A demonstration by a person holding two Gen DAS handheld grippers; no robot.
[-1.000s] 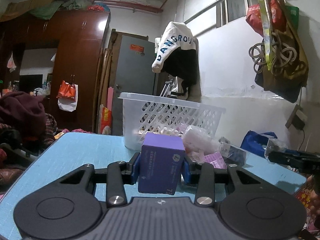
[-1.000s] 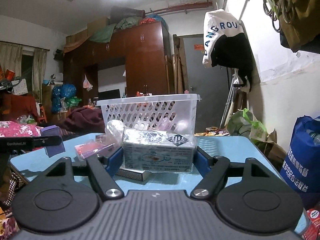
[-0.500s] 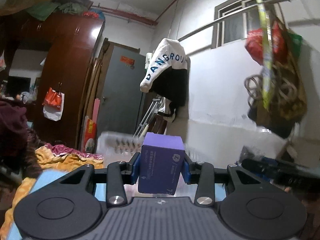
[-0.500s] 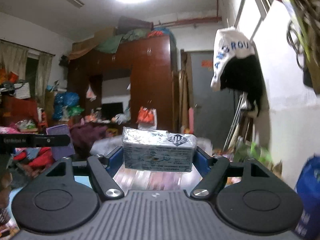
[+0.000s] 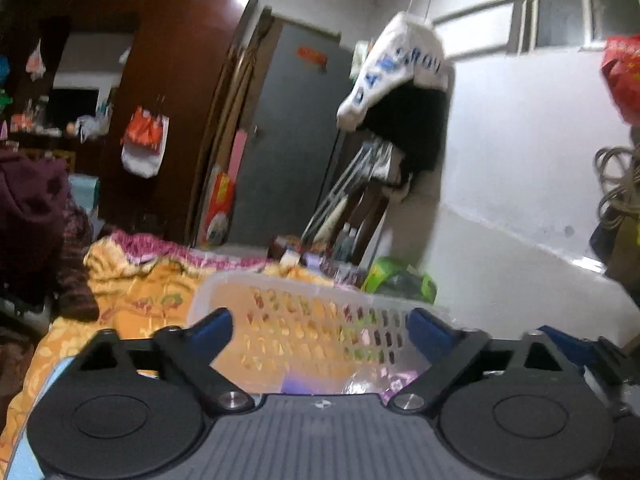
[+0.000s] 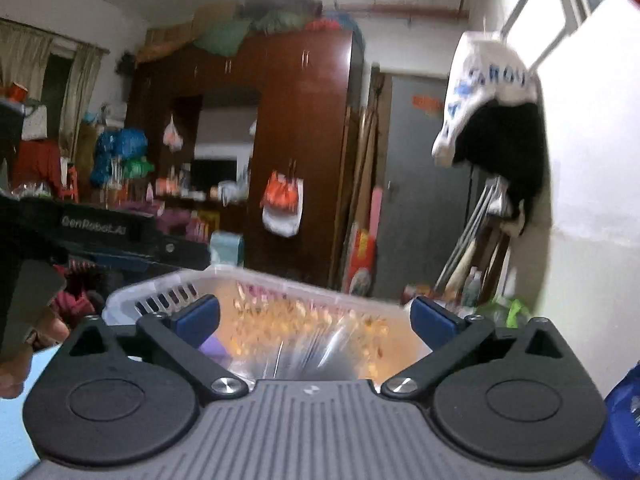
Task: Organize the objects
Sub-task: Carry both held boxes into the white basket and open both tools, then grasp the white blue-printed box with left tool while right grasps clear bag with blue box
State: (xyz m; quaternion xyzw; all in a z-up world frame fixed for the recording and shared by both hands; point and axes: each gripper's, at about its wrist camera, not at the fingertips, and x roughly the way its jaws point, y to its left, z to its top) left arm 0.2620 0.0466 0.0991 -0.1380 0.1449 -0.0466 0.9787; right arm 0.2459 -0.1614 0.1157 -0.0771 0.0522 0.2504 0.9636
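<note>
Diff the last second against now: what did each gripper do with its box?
Both let go. The left gripper had a purple box and the right gripper a wrapped printed box; both carried them up from the table to over the white basket. Their jaws have just been opening, with nothing between the fingers now. A purple shape shows low in the basket. The basket itself stayed put.

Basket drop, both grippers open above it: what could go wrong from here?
Both grippers, left and right, have just been opening with nothing between the pads. The silver box is a blur mid-fall and may bounce off the basket rim. The left gripper hangs close beside the right, so they could knock together.
</note>
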